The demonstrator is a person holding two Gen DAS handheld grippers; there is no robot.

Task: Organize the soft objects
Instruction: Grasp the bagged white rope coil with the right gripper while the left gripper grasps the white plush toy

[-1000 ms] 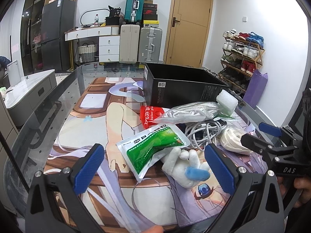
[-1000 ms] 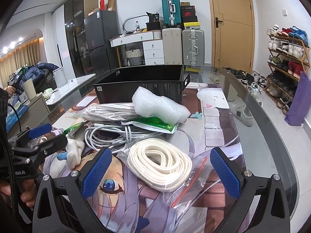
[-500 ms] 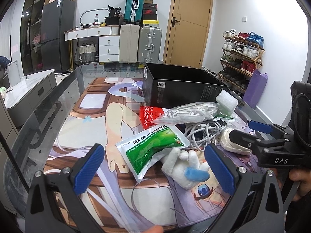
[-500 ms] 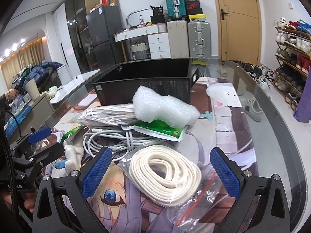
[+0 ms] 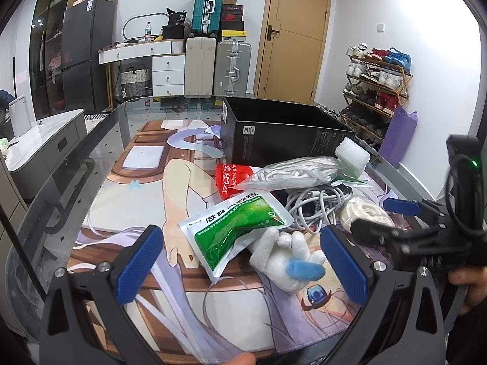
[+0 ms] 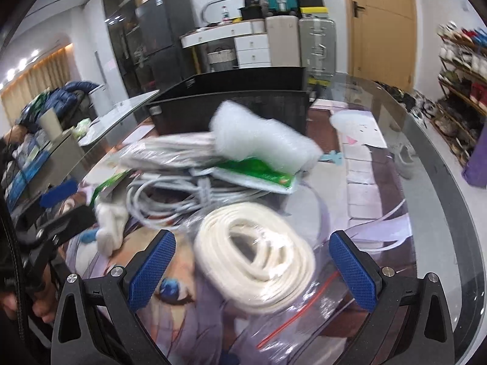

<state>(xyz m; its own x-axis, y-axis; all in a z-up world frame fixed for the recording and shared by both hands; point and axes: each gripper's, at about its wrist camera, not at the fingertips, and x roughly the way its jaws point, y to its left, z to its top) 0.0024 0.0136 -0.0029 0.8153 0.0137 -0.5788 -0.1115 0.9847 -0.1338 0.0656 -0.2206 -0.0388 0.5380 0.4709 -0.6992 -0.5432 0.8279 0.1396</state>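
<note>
A pile of soft items lies on the printed mat in front of a black box [image 5: 283, 130]. My left gripper [image 5: 240, 264] is open, with a green pouch [image 5: 234, 228] and a white plush toy [image 5: 289, 255] between its fingers. My right gripper [image 6: 252, 270] is open around a bagged coil of white rope [image 6: 255, 255]. Behind it lie grey cables [image 6: 179, 194], a white foam block [image 6: 261, 140] on a green packet [image 6: 258, 176], and a bagged white bundle [image 5: 292, 173]. A red packet [image 5: 231, 179] lies by the box.
The glass table edge [image 6: 450, 200] curves on the right. A shoe rack [image 5: 377, 91] and purple bag [image 5: 398, 137] stand beyond it. Suitcases [image 5: 216, 64] and a door [image 5: 295, 36] are at the back. The right gripper shows in the left view [image 5: 395, 222].
My right gripper has moved forward and lower over the rope bag, which now sits between its fingers; its view is blurred. The left gripper has not moved.
</note>
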